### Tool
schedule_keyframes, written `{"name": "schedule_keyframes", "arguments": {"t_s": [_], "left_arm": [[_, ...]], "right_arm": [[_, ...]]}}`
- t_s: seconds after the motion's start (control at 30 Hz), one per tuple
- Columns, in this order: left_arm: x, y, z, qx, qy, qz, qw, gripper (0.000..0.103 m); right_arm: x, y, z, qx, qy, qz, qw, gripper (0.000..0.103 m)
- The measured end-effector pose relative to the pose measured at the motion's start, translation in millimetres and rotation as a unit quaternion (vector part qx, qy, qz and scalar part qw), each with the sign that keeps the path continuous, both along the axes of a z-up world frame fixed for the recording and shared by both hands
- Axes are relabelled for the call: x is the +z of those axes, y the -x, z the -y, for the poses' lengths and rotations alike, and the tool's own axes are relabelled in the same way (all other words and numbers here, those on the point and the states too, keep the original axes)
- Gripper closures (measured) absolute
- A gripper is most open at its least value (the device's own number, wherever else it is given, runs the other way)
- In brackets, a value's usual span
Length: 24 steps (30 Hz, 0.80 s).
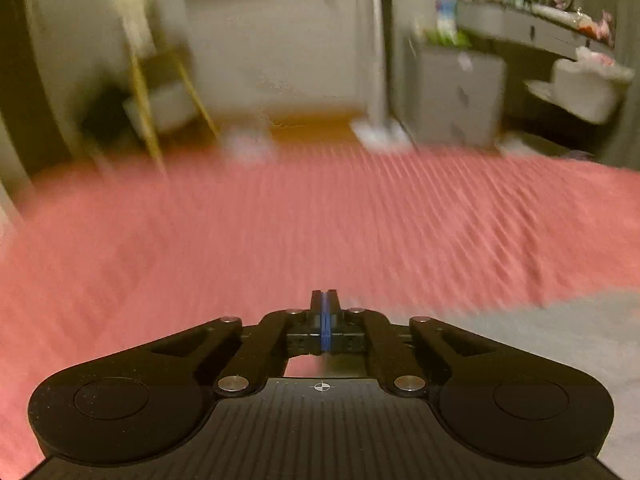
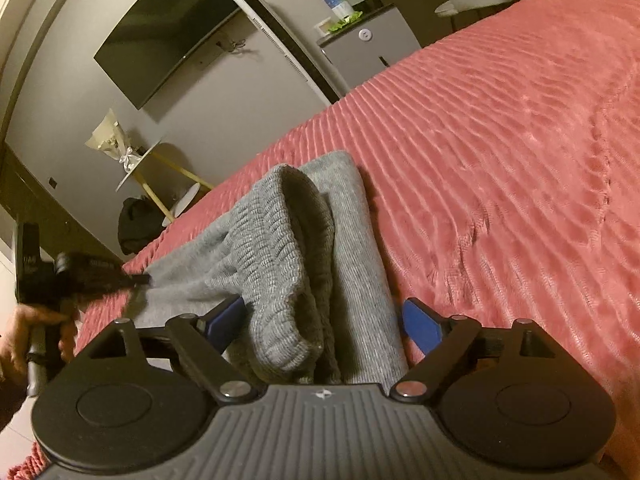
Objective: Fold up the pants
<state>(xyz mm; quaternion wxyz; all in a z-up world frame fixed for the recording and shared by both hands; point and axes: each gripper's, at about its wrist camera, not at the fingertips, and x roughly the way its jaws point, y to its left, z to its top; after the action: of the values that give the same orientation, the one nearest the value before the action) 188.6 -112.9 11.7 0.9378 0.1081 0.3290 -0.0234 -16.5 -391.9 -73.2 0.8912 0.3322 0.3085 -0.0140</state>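
Note:
The grey knit pants (image 2: 304, 248) lie folded in a narrow stack on the pink ribbed bedspread (image 2: 500, 140), the ribbed waistband on top. My right gripper (image 2: 324, 320) is open, its blue pads on either side of the near end of the stack, holding nothing. My left gripper (image 2: 142, 279) shows at the left of the right wrist view, its tips touching the pants' left edge. In the blurred left wrist view my left gripper (image 1: 325, 300) has its blue pads pressed together with no cloth seen between them; grey fabric (image 1: 560, 340) lies to its right.
A wall TV (image 2: 168, 28), a grey cabinet (image 2: 372, 52) and a round side table with yellow legs (image 2: 148, 164) stand beyond the bed. A desk with clutter (image 1: 540, 28) and a white stool (image 1: 588, 88) are at the right.

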Motion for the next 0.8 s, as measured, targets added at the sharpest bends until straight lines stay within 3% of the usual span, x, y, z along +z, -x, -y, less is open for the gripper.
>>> {"name": "schedule_keyframes", "arguments": {"t_s": [0.03, 0.1, 0.17, 0.2, 0.23, 0.27, 0.4, 0.47, 0.5, 0.6, 0.63, 0.67, 0.73, 0.8], "left_arm": [[6, 4, 4, -0.01, -0.001, 0.005, 0.9999, 0.099], [16, 12, 2, -0.052, 0.06, -0.052, 0.9955, 0.081], [19, 37, -3, -0.087, 0.093, -0.07, 0.9894, 0.062], [18, 56, -5, -0.092, 0.077, -0.063, 0.9907, 0.052], [14, 73, -6, -0.091, 0.055, -0.06, 0.9925, 0.035], [9, 88, -8, -0.085, 0.033, -0.063, 0.9939, 0.028], [-23, 138, -17, -0.036, -0.019, -0.103, 0.9938, 0.027], [-31, 155, -30, -0.018, 0.012, -0.111, 0.9936, 0.021], [-34, 159, -35, -0.004, 0.034, -0.115, 0.9928, 0.021], [-37, 158, -43, 0.04, 0.093, -0.132, 0.9861, 0.018], [-37, 159, -42, 0.049, 0.099, -0.136, 0.9846, 0.017], [-37, 161, -43, 0.055, 0.1, -0.138, 0.9838, 0.017], [-35, 161, -42, 0.058, 0.095, -0.138, 0.9842, 0.017], [-33, 162, -38, 0.051, 0.081, -0.137, 0.9859, 0.016]], "right_arm": [[1, 0, -1, -0.001, 0.007, -0.001, 1.0, 0.017], [5, 2, -2, 0.0, 0.016, 0.001, 1.0, 0.017], [9, 4, -1, 0.0, 0.013, 0.003, 1.0, 0.017], [11, 5, 0, 0.0, 0.005, 0.006, 1.0, 0.017], [12, 6, 2, 0.001, -0.004, 0.009, 1.0, 0.017], [12, 9, 4, 0.004, -0.017, 0.014, 1.0, 0.018], [10, 12, 5, 0.009, -0.027, 0.009, 1.0, 0.031], [11, 12, 5, 0.011, -0.025, 0.016, 0.999, 0.047], [12, 12, 5, 0.009, -0.032, 0.02, 0.999, 0.05], [12, 8, 3, 0.005, -0.036, 0.015, 0.999, 0.048], [10, 6, 2, 0.006, -0.03, 0.009, 0.999, 0.039], [6, 2, 2, 0.016, -0.041, 0.004, 0.999, 0.03], [-4, -9, 3, 0.041, -0.094, -0.018, 0.995, 0.025], [-7, -18, 2, 0.051, -0.115, -0.019, 0.992, 0.024]]}}
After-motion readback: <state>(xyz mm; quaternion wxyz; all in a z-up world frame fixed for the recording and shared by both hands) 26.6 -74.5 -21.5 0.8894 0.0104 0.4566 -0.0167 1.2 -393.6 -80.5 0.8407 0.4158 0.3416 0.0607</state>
